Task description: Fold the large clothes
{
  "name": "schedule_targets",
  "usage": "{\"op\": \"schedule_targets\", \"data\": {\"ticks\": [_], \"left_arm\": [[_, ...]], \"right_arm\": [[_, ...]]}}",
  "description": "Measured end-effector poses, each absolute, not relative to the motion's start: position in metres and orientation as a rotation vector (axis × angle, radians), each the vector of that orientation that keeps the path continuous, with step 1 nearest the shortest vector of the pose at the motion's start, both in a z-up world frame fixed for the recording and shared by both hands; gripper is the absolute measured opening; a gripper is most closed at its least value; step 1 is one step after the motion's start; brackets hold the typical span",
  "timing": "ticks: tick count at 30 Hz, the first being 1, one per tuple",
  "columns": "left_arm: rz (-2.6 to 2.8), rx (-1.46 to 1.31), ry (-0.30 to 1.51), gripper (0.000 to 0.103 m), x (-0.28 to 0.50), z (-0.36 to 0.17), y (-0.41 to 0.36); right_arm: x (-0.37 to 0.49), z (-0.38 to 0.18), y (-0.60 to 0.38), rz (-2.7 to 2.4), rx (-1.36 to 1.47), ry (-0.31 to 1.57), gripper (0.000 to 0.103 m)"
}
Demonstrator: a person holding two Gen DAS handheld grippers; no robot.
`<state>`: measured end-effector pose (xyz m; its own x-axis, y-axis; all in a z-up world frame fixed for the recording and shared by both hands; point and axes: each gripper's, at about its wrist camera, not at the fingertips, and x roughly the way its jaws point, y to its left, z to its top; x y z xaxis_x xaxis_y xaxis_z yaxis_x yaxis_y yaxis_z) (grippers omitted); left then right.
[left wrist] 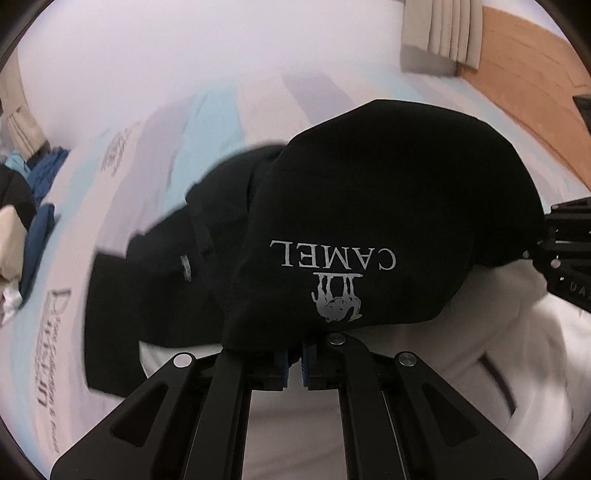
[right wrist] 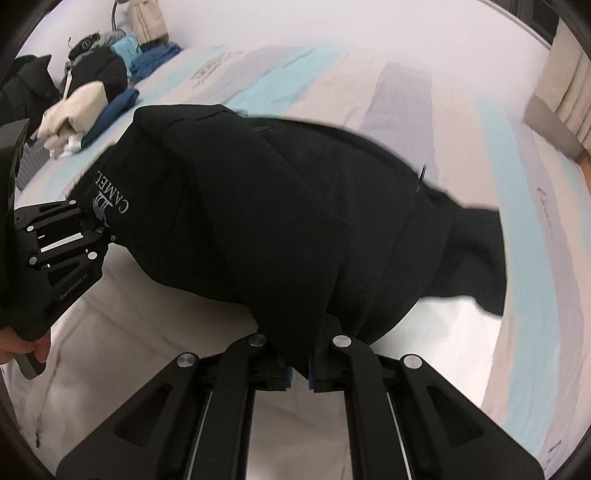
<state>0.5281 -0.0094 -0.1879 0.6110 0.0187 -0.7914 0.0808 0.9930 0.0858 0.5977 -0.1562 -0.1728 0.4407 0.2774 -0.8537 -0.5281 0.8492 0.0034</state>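
A large black garment with a silver CAMEL logo hangs lifted above a bed. My left gripper is shut on its near edge just below the logo. My right gripper is shut on another part of the same garment, which bulges up in front of it. The left gripper also shows at the left of the right wrist view, at the logo. The right gripper body shows at the right edge of the left wrist view. The garment's far end trails onto the sheet.
The bed has a pastel striped sheet with printed writing and a white cover near me. A pile of other clothes lies at the bed's far left corner. Curtains and wood floor lie beyond.
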Motion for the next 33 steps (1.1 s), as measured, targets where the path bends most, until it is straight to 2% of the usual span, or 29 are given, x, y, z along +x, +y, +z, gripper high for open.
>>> {"op": "schedule_targets", "data": {"ticks": [17, 29, 33], "left_arm": [[-0.071, 0.148, 0.998, 0.004, 0.497, -0.243, -0.007], [-0.062, 0.148, 0.997, 0.005, 0.496, -0.244, -0.008], [-0.055, 0.136, 1.007, 0.008, 0.497, -0.237, -0.009]], "right_arm": [[0.58, -0.232, -0.151, 0.48, -0.179, 1.11, 0.004], [0.581, -0.235, -0.15, 0.485, -0.164, 1.108, 0.004], [0.582, -0.231, -0.156, 0.48, -0.137, 1.113, 0.007]]}}
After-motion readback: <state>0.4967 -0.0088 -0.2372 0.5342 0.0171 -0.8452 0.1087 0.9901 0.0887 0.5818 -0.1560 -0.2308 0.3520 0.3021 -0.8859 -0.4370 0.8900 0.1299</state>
